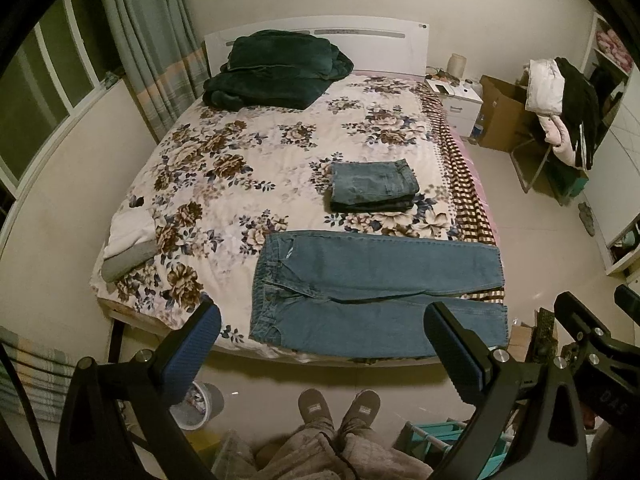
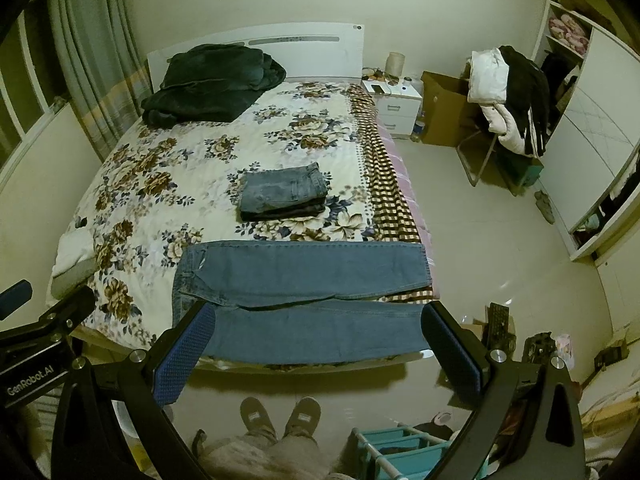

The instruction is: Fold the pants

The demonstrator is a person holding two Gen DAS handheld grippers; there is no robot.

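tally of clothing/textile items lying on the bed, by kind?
Unfolded blue jeans: 1
Folded denim stack: 1 (number of pairs in it unclear)
Dark green blanket bundle: 1
White and grey garment at the bed's left edge: 1
Total: 4

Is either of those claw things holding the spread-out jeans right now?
No: the left gripper and right gripper are both open and empty above the flat blue jeans on the bed.

The jeans (image 2: 304, 304) are partly hidden behind the right gripper's fingers (image 2: 184, 356); nightstand (image 1: 460, 96) clutter is too small to identify.
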